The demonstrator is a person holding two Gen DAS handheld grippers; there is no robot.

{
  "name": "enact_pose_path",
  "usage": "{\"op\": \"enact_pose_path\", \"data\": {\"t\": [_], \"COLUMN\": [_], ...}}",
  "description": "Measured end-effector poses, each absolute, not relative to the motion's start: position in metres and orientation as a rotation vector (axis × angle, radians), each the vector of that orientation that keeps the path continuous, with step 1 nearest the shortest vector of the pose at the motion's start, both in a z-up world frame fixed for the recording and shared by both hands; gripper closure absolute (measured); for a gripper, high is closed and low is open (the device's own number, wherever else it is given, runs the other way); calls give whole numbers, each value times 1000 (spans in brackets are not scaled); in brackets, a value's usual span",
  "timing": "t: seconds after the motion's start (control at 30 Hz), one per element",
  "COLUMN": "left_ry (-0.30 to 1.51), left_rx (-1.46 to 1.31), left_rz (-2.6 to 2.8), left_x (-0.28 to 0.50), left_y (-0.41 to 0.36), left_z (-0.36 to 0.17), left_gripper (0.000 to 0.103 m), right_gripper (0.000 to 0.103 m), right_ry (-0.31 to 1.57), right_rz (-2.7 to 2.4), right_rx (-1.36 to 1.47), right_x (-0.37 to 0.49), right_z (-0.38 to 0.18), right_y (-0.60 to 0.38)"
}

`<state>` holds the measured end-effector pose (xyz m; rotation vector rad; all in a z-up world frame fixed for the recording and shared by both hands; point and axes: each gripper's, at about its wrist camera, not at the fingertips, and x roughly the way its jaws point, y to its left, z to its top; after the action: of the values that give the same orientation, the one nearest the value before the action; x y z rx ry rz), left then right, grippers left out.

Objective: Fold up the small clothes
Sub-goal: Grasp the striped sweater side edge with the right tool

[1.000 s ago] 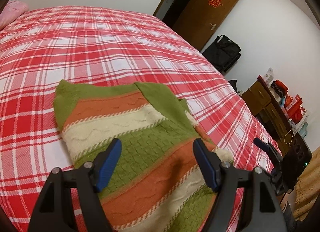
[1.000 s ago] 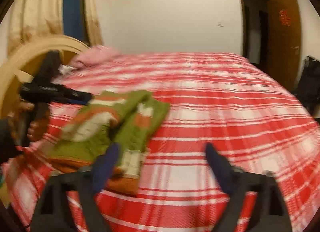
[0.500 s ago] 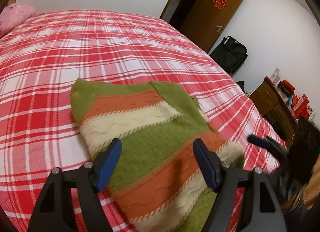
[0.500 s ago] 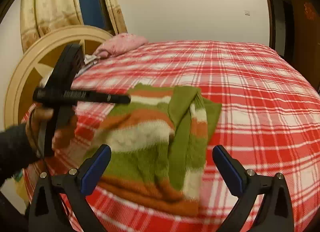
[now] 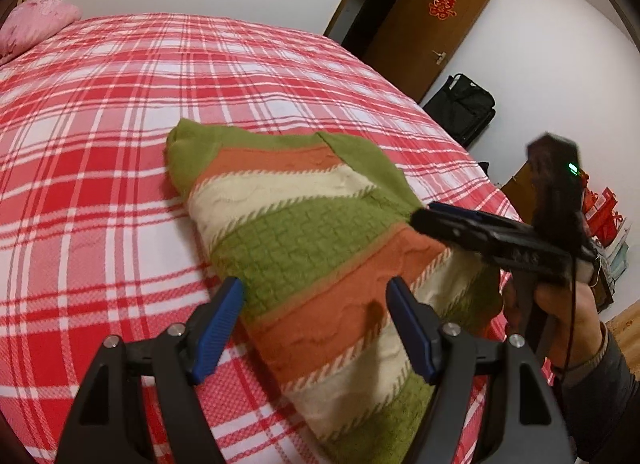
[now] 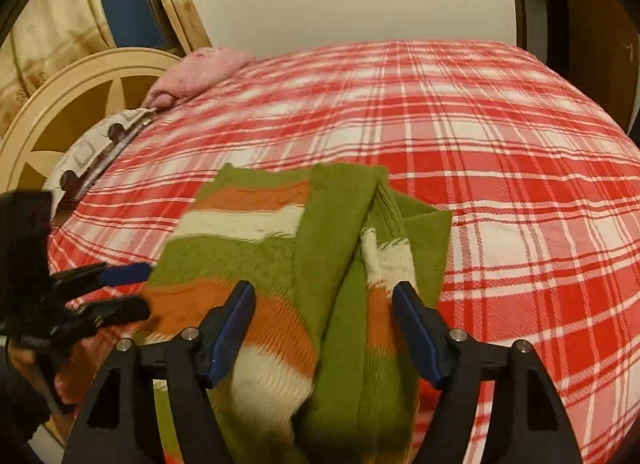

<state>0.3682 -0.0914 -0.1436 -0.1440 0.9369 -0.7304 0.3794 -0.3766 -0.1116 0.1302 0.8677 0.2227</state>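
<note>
Item: striped knit sweater [image 5: 316, 248], green, orange and cream. It is lying on the red plaid bedspread [image 5: 100, 192], partly folded, with a sleeve [image 6: 380, 264] doubled in along its length, probably to make a narrow bundle for the next fold.

Left gripper [image 5: 316, 328]: hovering just above the sweater's near end with jaws standing wide. The cloth is lying below and ahead of the pads, ungripped.

Right gripper [image 6: 324, 332]: its jaws are closing, with the folded-in sleeve and the body's edge lying between and under the pads. No pinch is visible yet. It is likely positioning to take the near hem while the left gripper is lining up on the other corner.

Containers: none is showing near either gripper. A black bag [image 5: 464, 104] is sitting far beyond the left gripper by the door [image 5: 424, 24], its contents hidden.
</note>
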Motion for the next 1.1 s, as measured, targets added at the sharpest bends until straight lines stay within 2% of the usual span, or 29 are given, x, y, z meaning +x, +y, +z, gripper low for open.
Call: {"op": "enact_pose_path", "data": {"t": [0.03, 0.07, 0.1, 0.13, 0.37, 0.57, 0.6, 0.67, 0.73, 0.9, 0.93, 1.03, 1.1], "left_ry": [938, 940, 942, 943, 955, 975, 971, 970, 971, 958, 973, 1021, 980], "left_rx": [-146, -146, -147, -148, -167, -74, -48, -7, -4, -8, -6, 50, 81], "left_rz": [-730, -730, -729, -728, -758, -805, -790, -777, -767, -740, -747, -723, -710], "left_x": [367, 365, 363, 362, 357, 340, 337, 332, 330, 322, 319, 309, 300], "left_y": [-91, -92, -92, -92, -93, -114, -117, -121, -120, -115, -115, -119, -118], "left_z": [-145, -147, -149, -150, -149, -154, -155, -158, -157, -152, -154, -171, -171], "left_gripper": [26, 26, 26, 26, 26, 26, 26, 26, 26, 25, 20, 17, 17], "right_gripper": [33, 43, 84, 89, 92, 91, 89, 73, 1, 1, 1, 1, 1], "right_ry": [891, 901, 909, 905, 792, 834, 831, 800, 774, 765, 780, 868, 922], "right_rz": [229, 238, 253, 267, 237, 189, 213, 225, 244, 262, 249, 187, 118], "right_rx": [160, 174, 184, 211, 164, 231, 237, 257, 250, 110, 78, 23, -30], "right_x": [385, 388, 389, 389, 355, 351, 351, 346, 338, 311, 306, 298, 292], "right_z": [-116, -119, -120, -121, -99, -123, -125, -121, -114, -99, -101, -122, -145], "right_y": [-380, -381, -382, -385, -389, -419, -420, -423, -422, -399, -393, -395, -402]}}
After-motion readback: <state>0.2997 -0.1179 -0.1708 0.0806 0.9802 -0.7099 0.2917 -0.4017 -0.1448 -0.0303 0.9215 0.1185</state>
